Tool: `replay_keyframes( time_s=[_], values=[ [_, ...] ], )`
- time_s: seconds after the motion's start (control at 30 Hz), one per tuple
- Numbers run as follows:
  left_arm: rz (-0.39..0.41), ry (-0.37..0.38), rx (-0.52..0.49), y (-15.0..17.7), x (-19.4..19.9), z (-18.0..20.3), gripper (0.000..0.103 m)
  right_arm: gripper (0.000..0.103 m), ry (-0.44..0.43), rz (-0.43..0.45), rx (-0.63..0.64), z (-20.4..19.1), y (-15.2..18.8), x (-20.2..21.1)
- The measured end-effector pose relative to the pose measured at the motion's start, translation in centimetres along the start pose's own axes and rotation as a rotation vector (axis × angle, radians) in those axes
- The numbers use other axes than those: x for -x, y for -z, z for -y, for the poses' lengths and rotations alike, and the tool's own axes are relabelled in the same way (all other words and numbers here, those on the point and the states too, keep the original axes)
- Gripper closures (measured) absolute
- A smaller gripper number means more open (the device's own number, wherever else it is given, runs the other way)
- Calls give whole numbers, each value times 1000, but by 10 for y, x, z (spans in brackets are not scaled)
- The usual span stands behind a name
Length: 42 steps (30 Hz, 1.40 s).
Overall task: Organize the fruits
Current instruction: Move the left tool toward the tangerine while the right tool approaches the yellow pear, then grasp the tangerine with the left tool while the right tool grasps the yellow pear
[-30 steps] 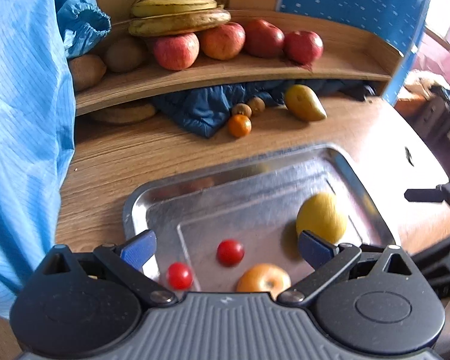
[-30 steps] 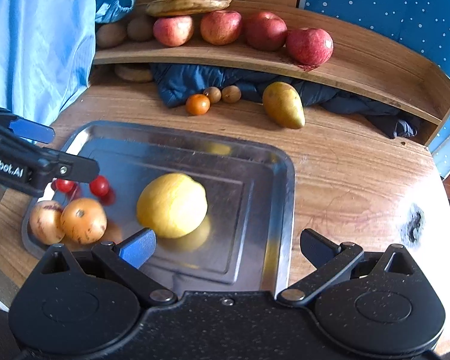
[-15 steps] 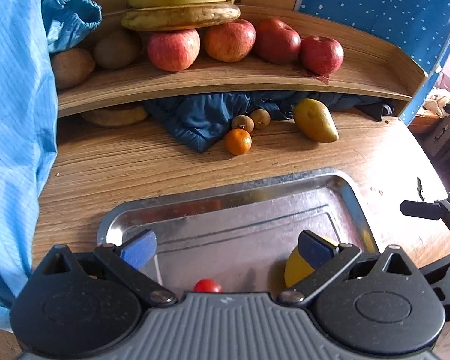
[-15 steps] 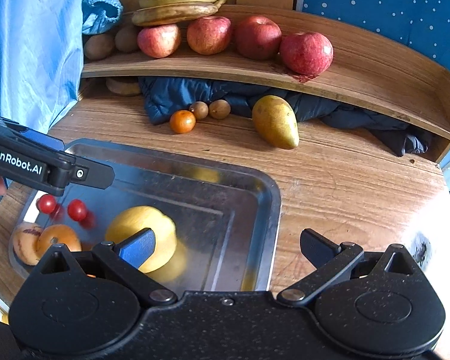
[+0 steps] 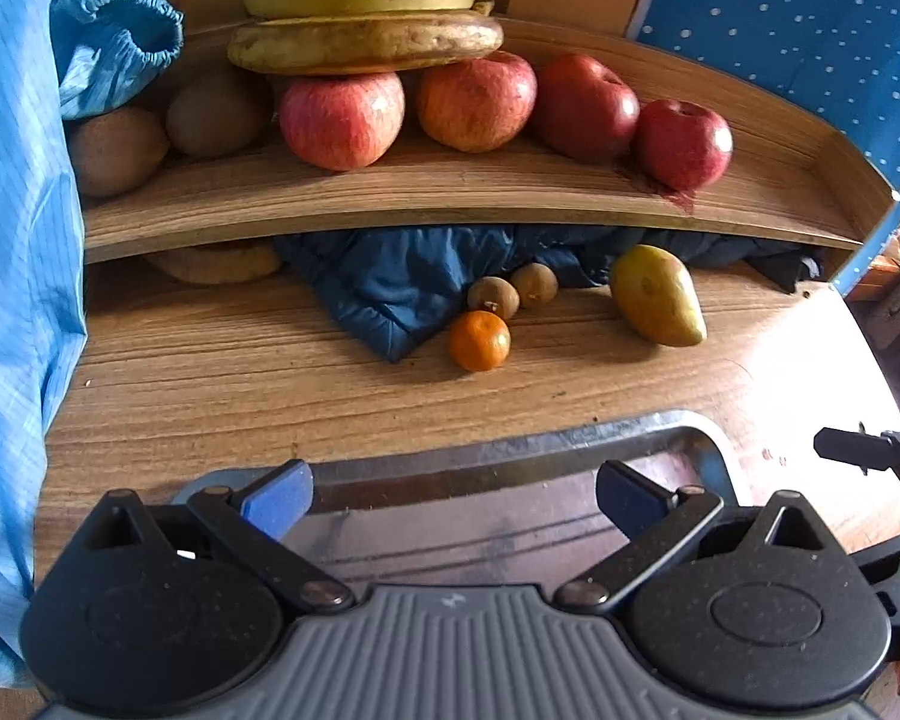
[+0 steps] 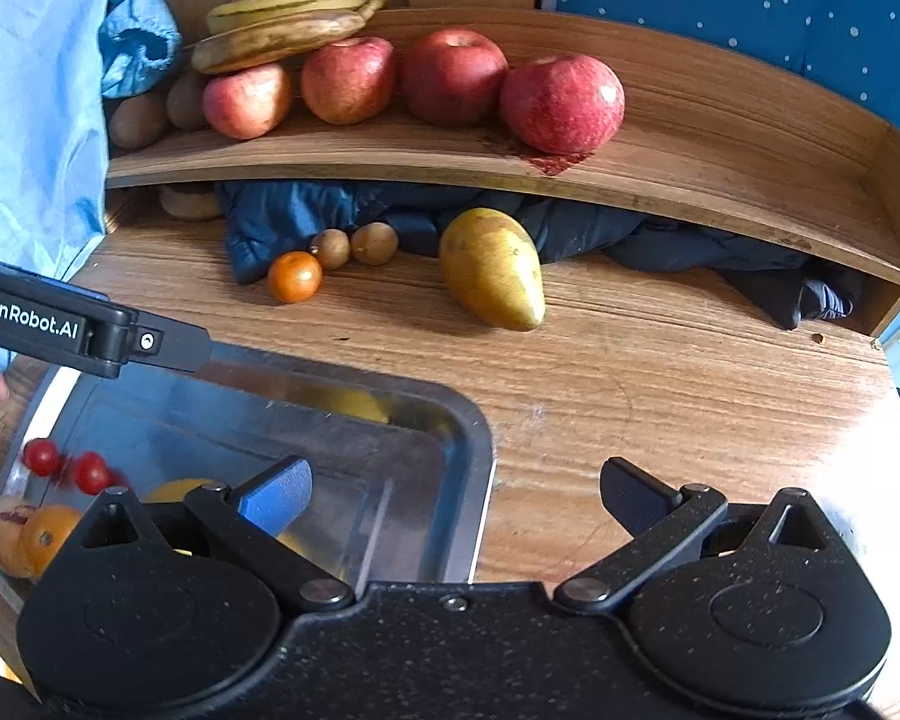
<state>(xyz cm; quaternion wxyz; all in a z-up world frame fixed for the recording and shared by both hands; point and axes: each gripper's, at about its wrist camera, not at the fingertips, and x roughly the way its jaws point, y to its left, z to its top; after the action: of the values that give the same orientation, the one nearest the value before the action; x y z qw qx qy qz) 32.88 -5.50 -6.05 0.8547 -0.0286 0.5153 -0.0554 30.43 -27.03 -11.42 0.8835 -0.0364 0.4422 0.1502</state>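
Your left gripper is spread wide and empty, hovering over the far rim of the metal tray. Your right gripper is also spread and empty, straddling the tray's right edge: blue pad over the tray, other pad over the wooden table.

In the right wrist view, the tray holds two cherry tomatoes at 9 o'clock, with an orange and a pale speckled fruit touching it just below. A yellow fruit sits mostly hidden behind the blue pad.

On the table at 12 o'clock: a tangerine, two small brown fruits just behind it, and a mango to their right, all against a dark blue cloth.

The shelf above has four apples in a row, bananas stacked at the left resting on the leftmost apple, and kiwis at the far left.
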Motion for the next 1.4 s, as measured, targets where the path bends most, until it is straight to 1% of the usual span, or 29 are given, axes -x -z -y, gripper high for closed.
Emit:
replay_keyframes(
  time_s=[0.17, 0.3, 0.43, 0.6, 0.83, 1.03, 1.2, 1.33, 1.4],
  values=[
    [-7, -32, 29, -9, -13, 0, 1, 1, 16, 15, 33, 7, -11, -11],
    [-6, -46, 51, -14, -22, 2, 1, 1, 7, 26, 39, 14, -22, -22],
    [-6, -54, 73, -22, -29, 4, 1, 1, -5, 28, 50, 17, -33, -34],
    [-8, -55, 87, -29, -39, 7, 1, 1, 7, 40, 104, 18, -45, -46],
    [-19, -65, 112, -34, -51, 9, 1, 1, -32, 41, 88, 26, -52, -56],
    [-11, -73, 120, -39, -56, 10, 1, 7, -43, 35, 100, 25, -55, -64],
    [-8, -63, 135, -43, -60, 10, 1, 13, -46, 25, 100, 25, -56, -72],
    [-4, -61, 128, -45, -61, 12, 5, 15, -54, 26, 99, 25, -58, -75],
    [-6, -54, 128, -46, -62, 14, 8, 18, -59, 30, 98, 26, -60, -76]
  ],
)
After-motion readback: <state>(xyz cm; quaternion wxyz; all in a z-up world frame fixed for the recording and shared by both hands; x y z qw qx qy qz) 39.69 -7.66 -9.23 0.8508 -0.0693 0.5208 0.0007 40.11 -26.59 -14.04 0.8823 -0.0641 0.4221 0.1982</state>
